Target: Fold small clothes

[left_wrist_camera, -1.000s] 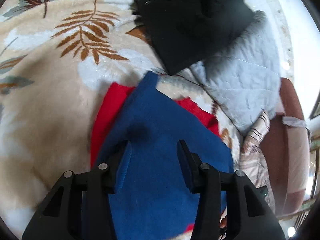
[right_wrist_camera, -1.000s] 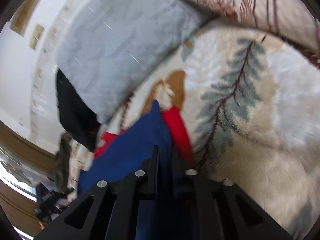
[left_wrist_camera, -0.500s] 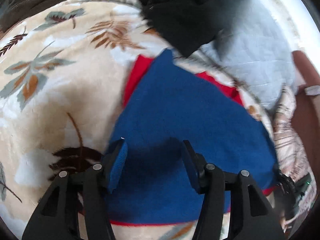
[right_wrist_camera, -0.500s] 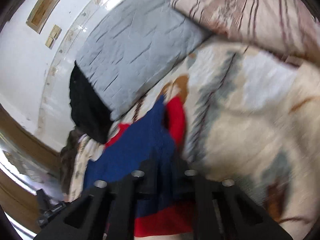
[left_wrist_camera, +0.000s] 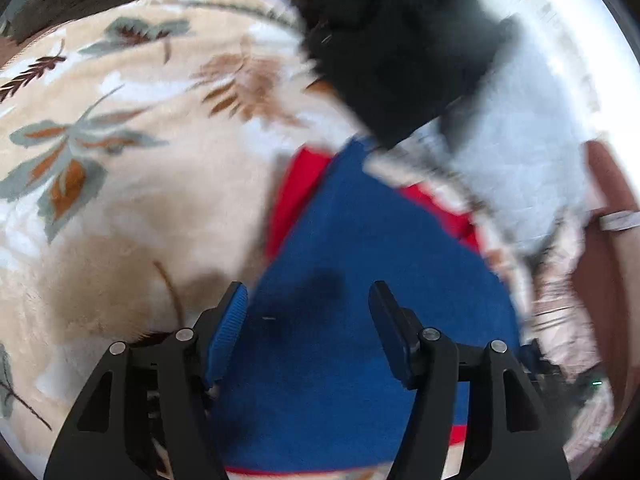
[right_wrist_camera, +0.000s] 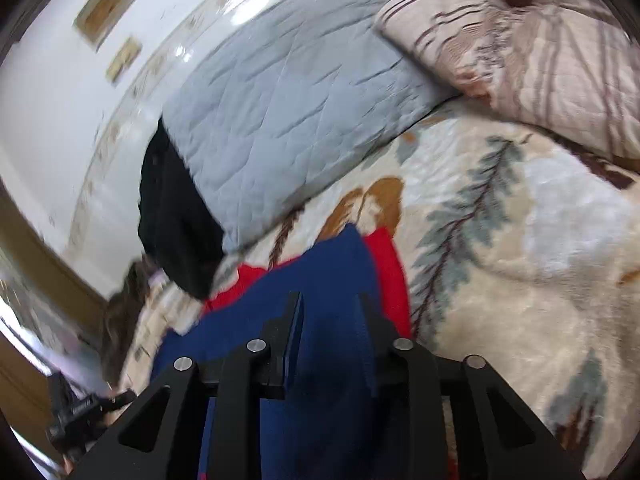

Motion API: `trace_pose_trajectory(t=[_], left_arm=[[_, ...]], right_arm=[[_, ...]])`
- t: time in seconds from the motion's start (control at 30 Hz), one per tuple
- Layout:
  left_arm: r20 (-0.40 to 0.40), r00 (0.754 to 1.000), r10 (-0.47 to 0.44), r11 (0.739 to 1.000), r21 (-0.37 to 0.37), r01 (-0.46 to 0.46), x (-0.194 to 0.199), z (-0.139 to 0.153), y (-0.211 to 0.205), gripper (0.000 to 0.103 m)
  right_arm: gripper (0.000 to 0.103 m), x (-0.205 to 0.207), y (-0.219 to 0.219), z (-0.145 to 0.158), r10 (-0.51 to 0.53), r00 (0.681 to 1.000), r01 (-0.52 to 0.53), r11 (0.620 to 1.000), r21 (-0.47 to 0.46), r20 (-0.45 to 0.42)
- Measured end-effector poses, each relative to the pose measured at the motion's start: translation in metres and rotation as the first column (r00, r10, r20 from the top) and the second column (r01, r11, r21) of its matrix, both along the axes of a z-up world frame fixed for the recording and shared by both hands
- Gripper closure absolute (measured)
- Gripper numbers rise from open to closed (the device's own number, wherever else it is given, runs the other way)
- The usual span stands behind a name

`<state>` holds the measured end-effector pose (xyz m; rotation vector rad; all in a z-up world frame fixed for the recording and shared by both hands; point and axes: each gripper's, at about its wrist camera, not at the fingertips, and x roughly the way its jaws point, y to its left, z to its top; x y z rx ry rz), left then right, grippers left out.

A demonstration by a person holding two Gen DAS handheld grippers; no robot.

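Observation:
A blue and red small garment [left_wrist_camera: 360,264] lies on a cream blanket with a leaf pattern [left_wrist_camera: 132,200]. The blue layer lies on top, with red showing at its edges. My left gripper [left_wrist_camera: 308,300] is open and empty, just above the blue cloth near its left edge. In the right wrist view the garment [right_wrist_camera: 332,280] runs under my right gripper [right_wrist_camera: 330,304], whose jaws stand apart over the blue cloth with nothing pinched between them.
A black garment [left_wrist_camera: 400,48] and a grey quilted pad [left_wrist_camera: 520,152] lie at the far side of the blanket. In the right wrist view the grey pad [right_wrist_camera: 296,100] and a striped pillow [right_wrist_camera: 520,52] lie beyond the garment.
My right gripper has opened and let go of the blue cloth. My left gripper stays open and has shifted a little over the garment.

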<state>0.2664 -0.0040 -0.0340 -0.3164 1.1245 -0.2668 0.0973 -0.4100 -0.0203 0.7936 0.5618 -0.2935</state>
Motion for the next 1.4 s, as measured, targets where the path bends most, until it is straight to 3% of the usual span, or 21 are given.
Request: trace_pose_trajectory(t=[0.03, 0.07, 0.13, 0.17, 0.3, 0.37, 0.43, 0.5, 0.57, 0.67, 0.8, 0.83, 0.9, 1.0, 1.1, 1.2, 1.23, 1.27, 1.3, 1.33, 1.4], left_arm=[[-0.049, 0.999, 0.014, 0.998, 0.058, -0.012, 0.005, -0.013, -0.002, 0.041], [-0.052, 0.999, 0.012, 0.999, 0.050, -0.010, 0.007, -0.017, -0.002, 0.041], [-0.038, 0.999, 0.024, 0.999, 0.024, -0.023, 0.004, -0.006, 0.001, 0.041], [-0.015, 1.000, 0.007, 1.000, -0.014, -0.007, 0.001, 0.003, 0.003, 0.041], [0.102, 0.995, -0.020, 0.999, -0.022, 0.023, -0.013, 0.029, -0.001, 0.039], [0.091, 0.995, -0.041, 0.998, 0.057, 0.036, -0.012, 0.023, -0.012, 0.038], [0.023, 0.998, -0.056, 0.989, 0.136, 0.052, -0.006, 0.003, -0.020, 0.038], [-0.021, 0.999, -0.050, 0.989, 0.141, 0.052, -0.003, -0.010, -0.019, 0.038], [-0.001, 0.999, -0.045, 0.992, 0.114, 0.045, -0.007, 0.003, -0.015, 0.038], [0.050, 0.998, -0.045, 0.992, 0.121, 0.038, -0.016, 0.021, -0.013, 0.038], [-0.018, 0.998, -0.062, 0.978, 0.196, 0.064, -0.014, 0.000, -0.021, 0.031], [-0.012, 0.998, -0.056, 0.975, 0.213, 0.057, -0.013, -0.006, -0.022, 0.025], [-0.016, 0.999, -0.037, 0.979, 0.200, 0.039, -0.014, 0.001, -0.019, 0.027], [0.016, 0.999, -0.034, 0.992, 0.120, 0.032, -0.017, 0.016, -0.012, 0.027], [0.057, 0.998, -0.029, 0.988, 0.156, 0.019, -0.018, 0.019, -0.017, 0.027], [0.007, 0.999, -0.033, 0.974, 0.224, 0.031, -0.013, 0.004, -0.025, 0.025], [0.002, 0.999, -0.035, 0.971, 0.238, 0.033, -0.011, -0.003, -0.026, 0.019], [0.017, 1.000, -0.019, 0.970, 0.241, 0.015, -0.010, -0.004, -0.024, 0.016], [0.010, 1.000, -0.011, 0.972, 0.235, 0.008, -0.009, -0.002, -0.022, 0.016], [0.001, 1.000, -0.010, 0.975, 0.221, 0.009, -0.008, -0.001, -0.021, 0.016], [0.001, 1.000, -0.002, 0.980, 0.198, 0.001, -0.009, 0.003, -0.017, 0.016]], right_arm=[[0.083, 0.011, 0.003, -0.011, 0.010, 0.996, -0.010, 1.000, 0.006, -0.088], [0.086, 0.015, 0.002, -0.021, 0.017, 0.989, -0.013, 1.000, 0.025, -0.147], [0.091, 0.010, -0.001, -0.022, -0.017, 0.991, 0.022, 0.999, 0.033, -0.135], [0.088, 0.007, -0.002, -0.015, -0.029, 0.991, 0.032, 0.999, 0.022, -0.128], [0.084, -0.008, 0.007, 0.022, -0.043, 0.999, 0.042, 0.990, -0.135, -0.007], [0.084, -0.001, 0.010, 0.015, -0.006, 0.998, -0.002, 0.991, -0.134, -0.059], [0.089, 0.013, 0.008, -0.015, 0.031, 0.974, -0.051, 0.995, -0.083, -0.222], [0.092, 0.008, 0.007, -0.019, 0.003, 0.984, -0.021, 0.995, -0.102, -0.180], [0.085, 0.003, 0.008, -0.003, 0.002, 0.986, -0.018, 0.995, -0.097, -0.164], [0.084, -0.010, 0.022, 0.016, 0.026, 0.993, -0.044, 0.987, -0.157, -0.119], [0.086, -0.009, 0.044, -0.013, 0.111, 0.955, -0.164, 0.970, -0.179, -0.274], [0.088, -0.009, 0.047, -0.017, 0.118, 0.955, -0.178, 0.962, -0.208, -0.272], [0.087, -0.005, 0.050, -0.009, 0.101, 0.956, -0.173, 0.952, -0.251, -0.277], [0.083, -0.010, 0.060, 0.014, 0.117, 0.984, -0.149, 0.952, -0.267, -0.131], [0.079, 0.003, 0.075, 0.022, 0.178, 0.982, -0.187, 0.937, -0.293, -0.059], [0.077, 0.026, 0.099, 0.019, 0.261, 0.964, -0.264, 0.915, -0.306, -0.053], [0.063, 0.036, 0.105, 0.012, 0.298, 0.952, -0.304, 0.910, -0.281, -0.066], [0.058, 0.047, 0.110, 0.001, 0.340, 0.933, -0.358, 0.905, -0.230, -0.116], [0.062, 0.058, 0.114, -0.011, 0.363, 0.912, -0.395, 0.902, -0.175, -0.189], [0.065, 0.063, 0.116, -0.021, 0.321, 0.918, -0.364, 0.916, -0.172, -0.233], [0.063, 0.060, 0.120, -0.009, 0.285, 0.945, -0.313, 0.928, -0.201, -0.157]])
